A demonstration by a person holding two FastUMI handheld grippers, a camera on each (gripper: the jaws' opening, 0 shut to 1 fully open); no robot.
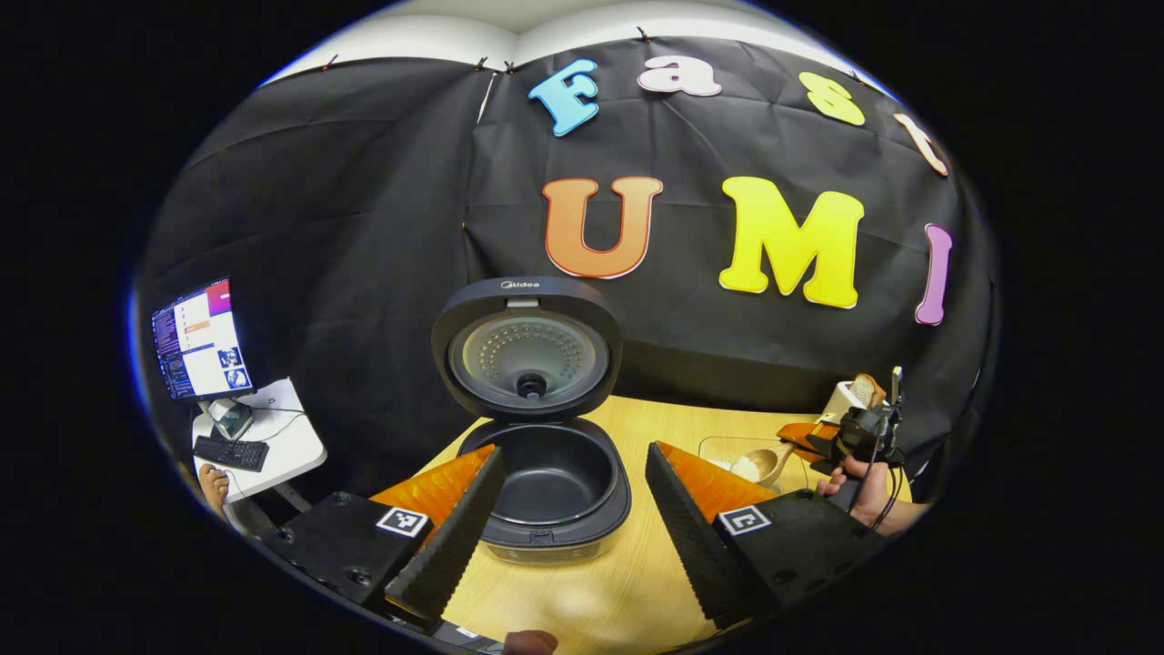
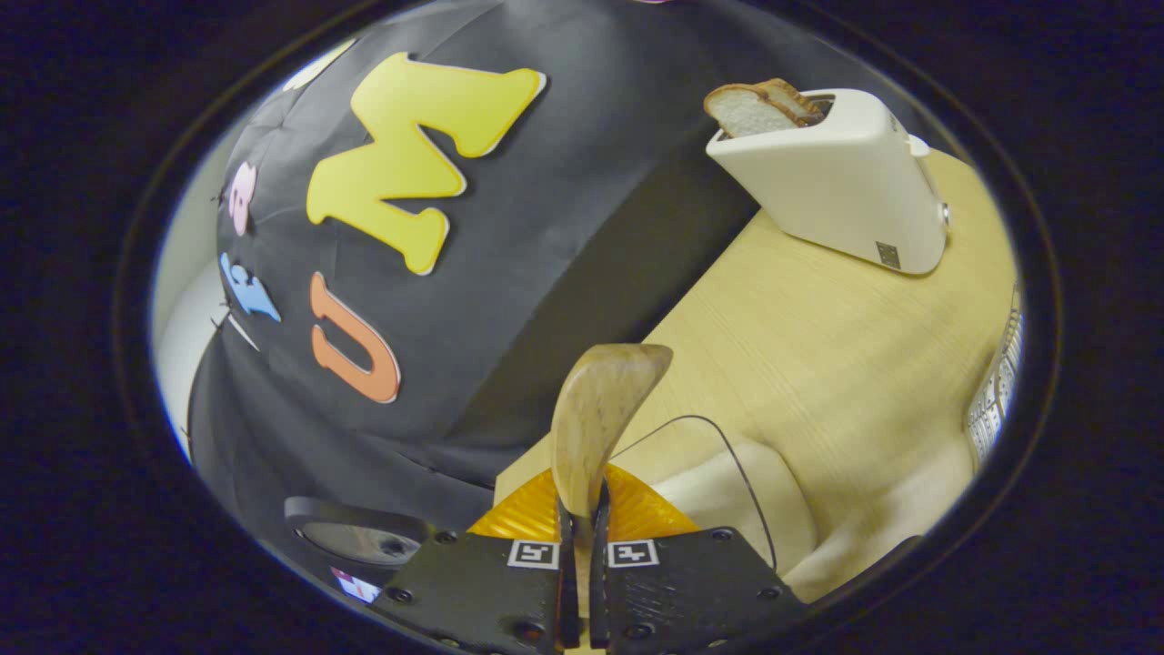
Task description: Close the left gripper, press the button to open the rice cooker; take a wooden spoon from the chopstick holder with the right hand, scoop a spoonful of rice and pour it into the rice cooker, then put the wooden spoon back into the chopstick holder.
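While the black round rice cooker (image 1: 546,478) sits on the pale wooden table (image 1: 627,582) with its lid (image 1: 527,350) flipped all the way up and the dark inner pot bare, the left gripper (image 1: 573,509) hangs right in front of it with its fingers spread wide, nothing between them, the cooker framed in the gap. Off to that view's right you can see the right gripper (image 1: 823,446) with a hand (image 1: 864,491) on it, carrying the light wooden spoon (image 1: 762,464) with a heap of white rice in the bowl, just over a clear glass rice container (image 1: 718,452). From the right gripper view, that gripper (image 2: 582,509) is pinched tight on the wooden spoon (image 2: 596,414) handle, both fingers pressing it, spoon bowl seen edge-on and tilted. White rice (image 2: 727,505) in the clear container lies just below. A cream toaster (image 2: 841,186) with slices of bread (image 2: 755,105) poking out stands farther back on the table. Can't spot the chopstick holder for sure.
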